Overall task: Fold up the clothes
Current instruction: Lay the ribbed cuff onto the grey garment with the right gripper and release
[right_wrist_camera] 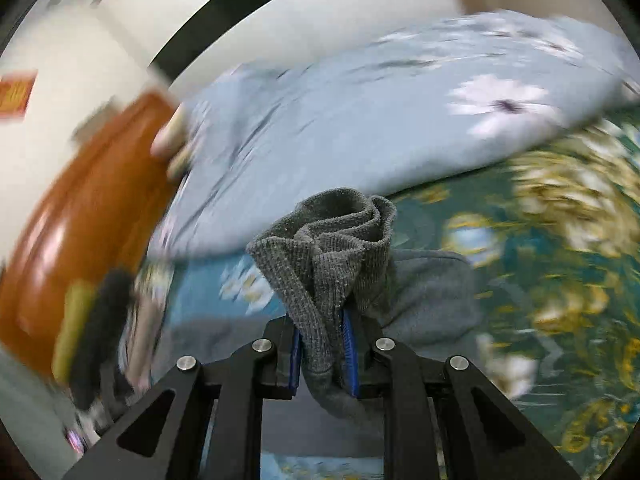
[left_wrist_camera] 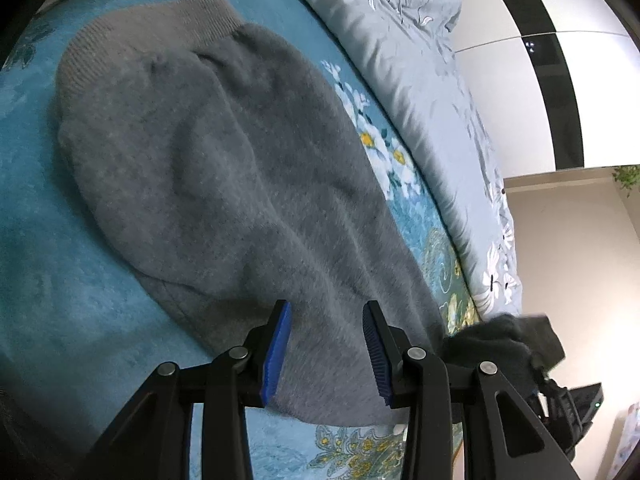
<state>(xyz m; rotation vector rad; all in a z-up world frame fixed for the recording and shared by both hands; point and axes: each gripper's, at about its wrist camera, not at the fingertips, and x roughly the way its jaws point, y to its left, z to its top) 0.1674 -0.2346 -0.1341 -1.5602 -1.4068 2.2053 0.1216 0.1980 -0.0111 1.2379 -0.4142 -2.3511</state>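
Grey fleece sweatpants [left_wrist_camera: 224, 184] spread on a blue floral bed [left_wrist_camera: 44, 288]: soft, light, limp. Right claw [right_wrist_camera: 323, 354] pinches the ribbed cuff [right_wrist_camera: 328, 240]; left claw [left_wrist_camera: 326, 354] hovers spread over the leg. Ribbed hems likely offer the firmest hold.

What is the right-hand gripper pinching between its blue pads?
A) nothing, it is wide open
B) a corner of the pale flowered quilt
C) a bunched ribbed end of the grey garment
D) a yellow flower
C: in the right wrist view the right gripper is closed on the bunched ribbed cuff of the grey garment, while the flowered quilt lies beyond, untouched.
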